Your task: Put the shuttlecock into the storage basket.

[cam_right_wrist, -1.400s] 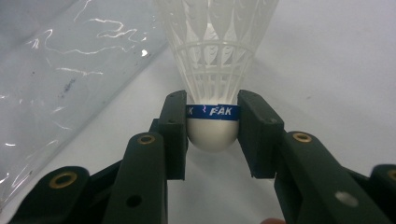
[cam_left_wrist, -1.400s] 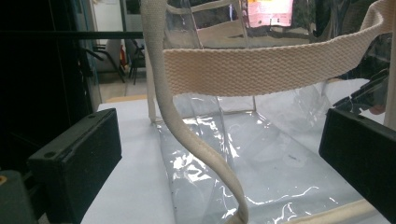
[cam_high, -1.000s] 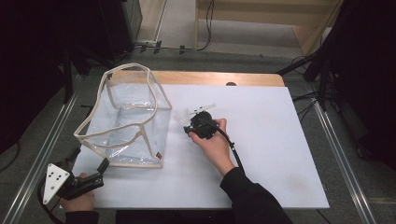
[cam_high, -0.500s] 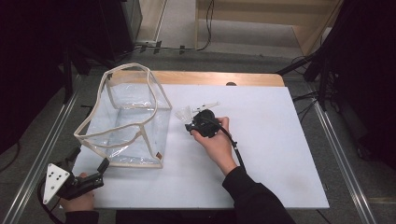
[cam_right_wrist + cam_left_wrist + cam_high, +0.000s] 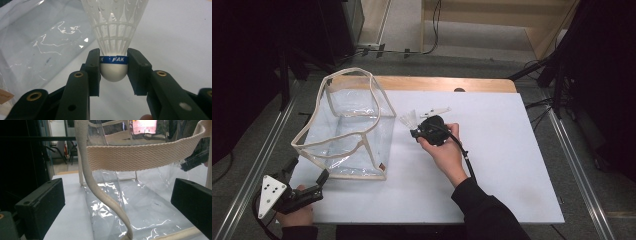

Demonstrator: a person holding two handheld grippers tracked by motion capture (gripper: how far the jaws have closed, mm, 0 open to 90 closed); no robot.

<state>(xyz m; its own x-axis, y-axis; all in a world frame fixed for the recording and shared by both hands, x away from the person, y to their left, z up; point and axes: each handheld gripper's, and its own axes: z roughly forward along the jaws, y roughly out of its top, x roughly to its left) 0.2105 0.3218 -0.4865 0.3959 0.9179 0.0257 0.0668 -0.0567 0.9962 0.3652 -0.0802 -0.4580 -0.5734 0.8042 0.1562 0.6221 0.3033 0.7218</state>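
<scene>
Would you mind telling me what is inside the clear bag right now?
Nothing shows inside the bag: its clear walls reveal just the white table beneath. The shuttlecock is outside, gripped by the right gripper. The webbing trim hides thin strips.

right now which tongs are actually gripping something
The right tongs, clamped on the white shuttlecock at its cork; the left tongs stand open before the clear bag.

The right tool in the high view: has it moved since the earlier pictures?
No. The right tool, shut on the shuttlecock, sits at the same spot beside the clear bag.
</scene>
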